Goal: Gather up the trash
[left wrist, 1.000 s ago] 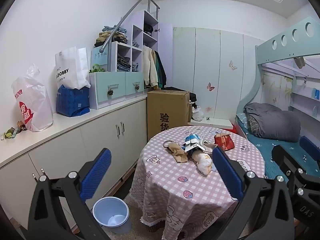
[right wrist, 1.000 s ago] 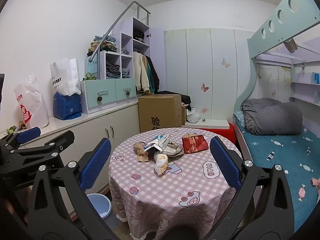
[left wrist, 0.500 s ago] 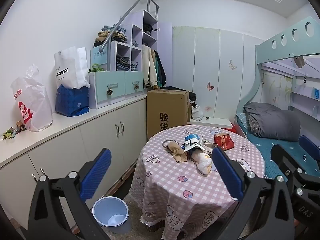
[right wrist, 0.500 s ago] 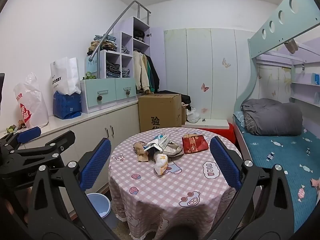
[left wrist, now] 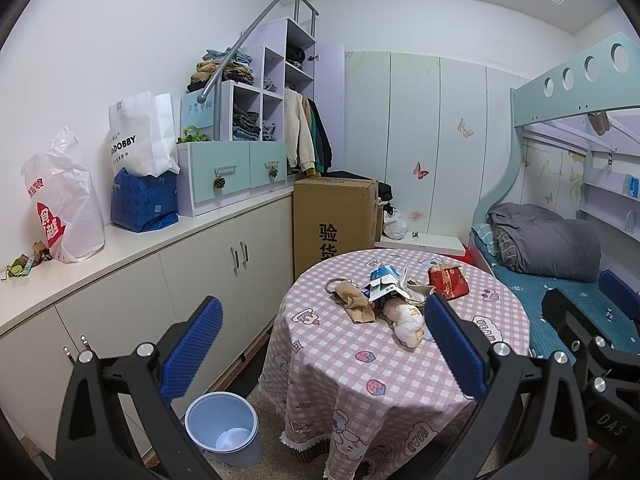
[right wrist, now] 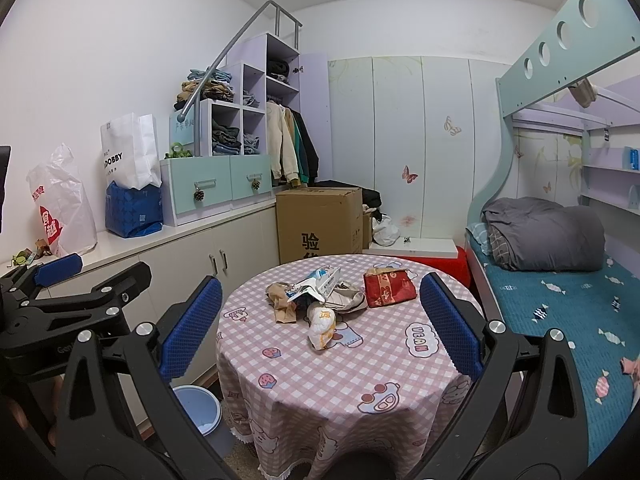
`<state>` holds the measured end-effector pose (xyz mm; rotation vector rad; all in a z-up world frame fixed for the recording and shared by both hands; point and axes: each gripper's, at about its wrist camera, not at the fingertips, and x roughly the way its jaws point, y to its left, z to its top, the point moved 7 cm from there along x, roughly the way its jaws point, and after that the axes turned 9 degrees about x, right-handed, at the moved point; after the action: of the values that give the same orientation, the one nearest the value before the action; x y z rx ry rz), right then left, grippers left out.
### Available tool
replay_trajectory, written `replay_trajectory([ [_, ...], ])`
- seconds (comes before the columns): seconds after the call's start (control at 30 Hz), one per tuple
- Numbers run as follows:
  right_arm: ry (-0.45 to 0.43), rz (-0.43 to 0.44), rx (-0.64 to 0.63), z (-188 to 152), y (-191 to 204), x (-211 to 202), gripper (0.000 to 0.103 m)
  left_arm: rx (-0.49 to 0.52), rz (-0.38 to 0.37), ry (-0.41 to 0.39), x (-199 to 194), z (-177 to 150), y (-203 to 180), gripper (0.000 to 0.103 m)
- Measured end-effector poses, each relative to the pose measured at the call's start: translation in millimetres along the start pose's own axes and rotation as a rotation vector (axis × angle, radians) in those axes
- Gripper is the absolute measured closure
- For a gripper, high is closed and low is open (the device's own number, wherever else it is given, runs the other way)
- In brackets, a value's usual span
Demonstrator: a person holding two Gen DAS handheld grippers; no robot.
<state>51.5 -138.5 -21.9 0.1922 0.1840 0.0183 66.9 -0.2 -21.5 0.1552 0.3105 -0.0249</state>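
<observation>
A round table (left wrist: 376, 364) (right wrist: 352, 364) with a pink checked cloth carries a heap of trash: a brown crumpled wrapper (left wrist: 356, 304) (right wrist: 282, 304), a blue-white carton (left wrist: 384, 284) (right wrist: 320, 282), a pale crumpled bag (left wrist: 406, 320) (right wrist: 322, 322) and a red packet (left wrist: 448, 282) (right wrist: 390, 288). A light blue bin (left wrist: 222, 428) (right wrist: 200, 408) stands on the floor left of the table. My left gripper (left wrist: 320, 344) and my right gripper (right wrist: 316, 328) both hang open short of the table, nothing between their blue pads.
A white cabinet counter (left wrist: 132, 248) runs along the left wall with bags on it. A cardboard box (left wrist: 334, 220) stands behind the table. A bunk bed (right wrist: 560, 292) with a grey duvet fills the right side.
</observation>
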Motion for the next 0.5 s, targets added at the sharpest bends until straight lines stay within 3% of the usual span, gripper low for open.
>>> replay_trajectory([
  [0.5, 0.003, 0.002, -0.001, 0.7, 0.2, -1.1, 0.006, 0.0, 0.0, 0.003, 0.1, -0.2, 0.0, 0.004],
])
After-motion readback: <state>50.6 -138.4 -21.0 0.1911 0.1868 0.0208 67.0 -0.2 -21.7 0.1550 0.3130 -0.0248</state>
